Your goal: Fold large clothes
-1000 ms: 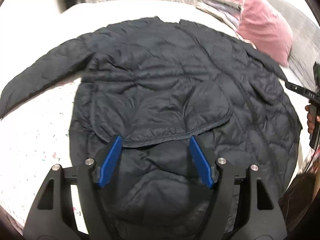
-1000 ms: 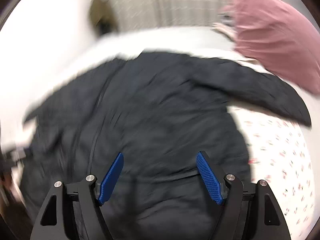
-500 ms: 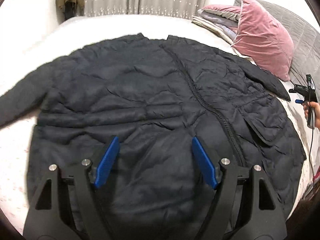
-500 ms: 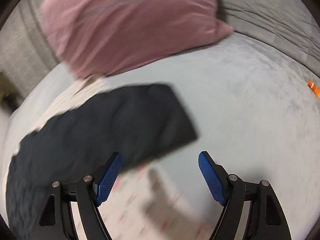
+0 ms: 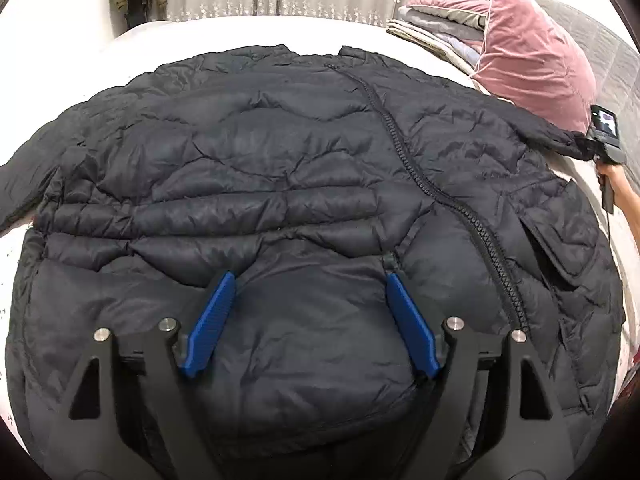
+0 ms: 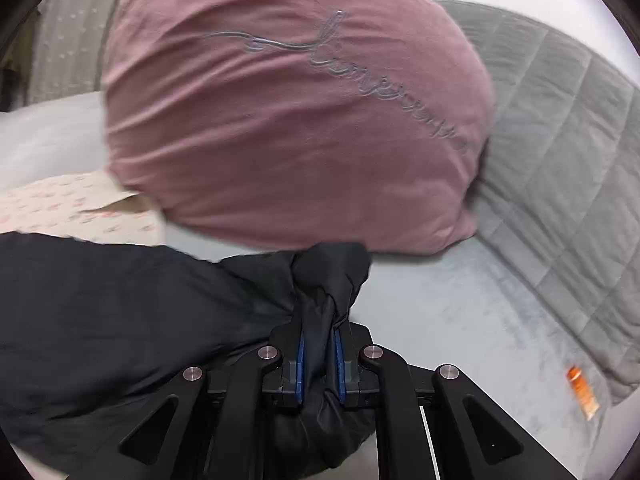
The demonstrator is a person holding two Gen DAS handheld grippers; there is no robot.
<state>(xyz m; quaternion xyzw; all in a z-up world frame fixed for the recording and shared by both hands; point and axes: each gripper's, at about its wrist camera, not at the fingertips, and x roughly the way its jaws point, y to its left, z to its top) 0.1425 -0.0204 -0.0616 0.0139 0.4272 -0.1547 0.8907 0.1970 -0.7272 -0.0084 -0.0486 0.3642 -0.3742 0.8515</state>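
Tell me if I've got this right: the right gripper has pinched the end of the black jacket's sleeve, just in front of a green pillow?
Nearly. The pillow is pink, not green, as the right wrist view shows. The rest holds: the right gripper is shut on the end of the black jacket's sleeve, just in front of that pillow.

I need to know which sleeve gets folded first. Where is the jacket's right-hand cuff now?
The cuff is pinched in the right gripper, just below the pink pillow; in the left wrist view it lies at the far right.
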